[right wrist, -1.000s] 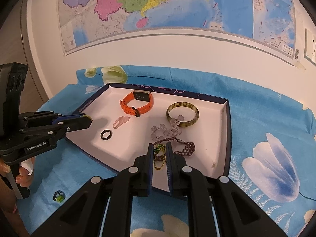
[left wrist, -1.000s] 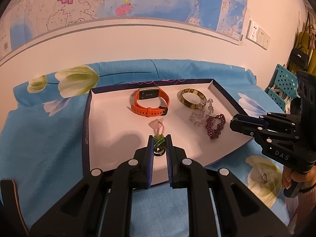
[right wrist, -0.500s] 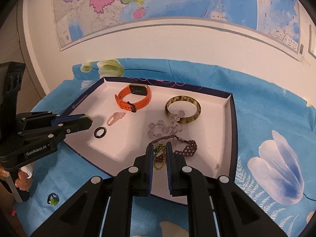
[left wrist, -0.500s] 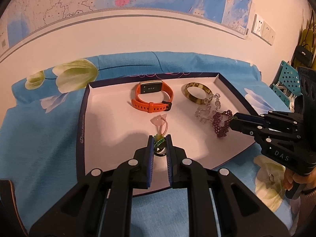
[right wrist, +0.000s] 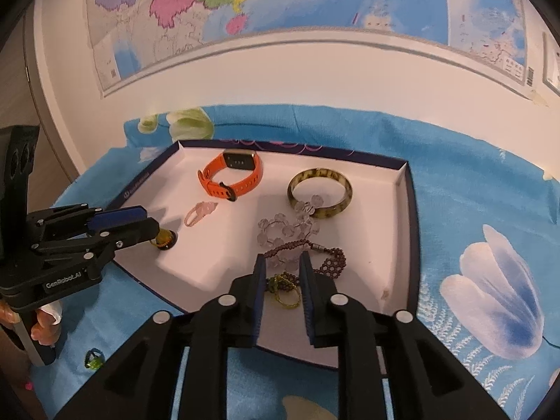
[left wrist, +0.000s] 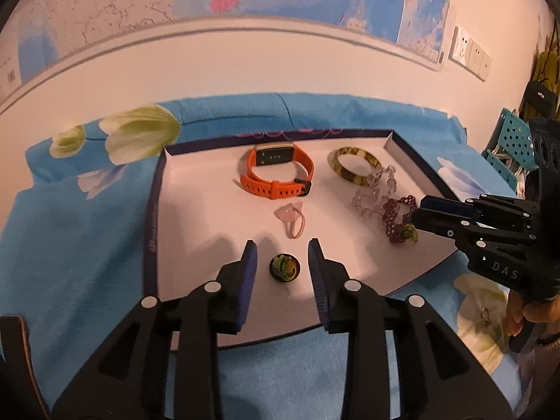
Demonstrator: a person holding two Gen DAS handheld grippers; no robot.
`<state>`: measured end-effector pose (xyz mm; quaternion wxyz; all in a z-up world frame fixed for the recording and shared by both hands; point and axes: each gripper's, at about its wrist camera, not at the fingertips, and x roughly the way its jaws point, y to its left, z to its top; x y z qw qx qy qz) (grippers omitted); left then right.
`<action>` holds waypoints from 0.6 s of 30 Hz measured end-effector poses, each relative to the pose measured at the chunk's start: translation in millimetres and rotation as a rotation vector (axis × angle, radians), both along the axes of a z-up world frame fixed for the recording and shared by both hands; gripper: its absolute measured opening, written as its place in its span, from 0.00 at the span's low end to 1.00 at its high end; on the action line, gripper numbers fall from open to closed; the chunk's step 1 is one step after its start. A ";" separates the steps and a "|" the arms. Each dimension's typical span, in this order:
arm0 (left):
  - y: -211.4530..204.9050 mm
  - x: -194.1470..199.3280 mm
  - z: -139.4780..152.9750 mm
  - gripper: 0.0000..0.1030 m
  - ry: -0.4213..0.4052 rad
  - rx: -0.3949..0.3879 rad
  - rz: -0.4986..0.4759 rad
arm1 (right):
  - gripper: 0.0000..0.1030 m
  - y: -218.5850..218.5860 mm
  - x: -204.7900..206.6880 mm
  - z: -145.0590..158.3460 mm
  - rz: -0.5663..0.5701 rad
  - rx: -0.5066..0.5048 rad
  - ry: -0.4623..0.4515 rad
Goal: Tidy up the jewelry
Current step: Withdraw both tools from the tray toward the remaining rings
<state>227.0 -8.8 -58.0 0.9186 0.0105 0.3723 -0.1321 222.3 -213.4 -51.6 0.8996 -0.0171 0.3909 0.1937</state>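
Observation:
A white tray with a dark blue rim point(left wrist: 154, 217) point(right wrist: 409, 210) lies on the blue flowered cloth. My left gripper point(left wrist: 283, 255) has its jaws opening. A dark ring with a green top point(left wrist: 284, 267) lies loose on the tray between them, touching neither pad. My right gripper point(right wrist: 282, 269) is opening too, over a green beaded chain point(right wrist: 285, 290) that rests on the tray between its fingers, beside a maroon beaded bracelet point(right wrist: 329, 259). Each wrist view shows the other gripper at the tray's side: the right gripper point(left wrist: 420, 210) and the left gripper point(right wrist: 147, 220).
In the tray lie an orange watch point(left wrist: 276, 171), a mottled bangle point(left wrist: 355, 166), a clear bead bracelet point(left wrist: 374, 192) and a pink charm point(left wrist: 292, 217). A green ring point(right wrist: 92, 357) and a small metal ring point(left wrist: 485, 313) lie on the cloth outside it. A wall with a map stands behind.
Both grippers were shut on their pieces and have spread their jaws. The ring and the green chain now lie free on the tray. Neither hand has shifted much.

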 end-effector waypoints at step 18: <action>18.6 -97.8 9.4 0.42 -0.053 -0.038 -0.082 | 0.37 -49.0 -91.0 1.9 -0.022 0.025 0.026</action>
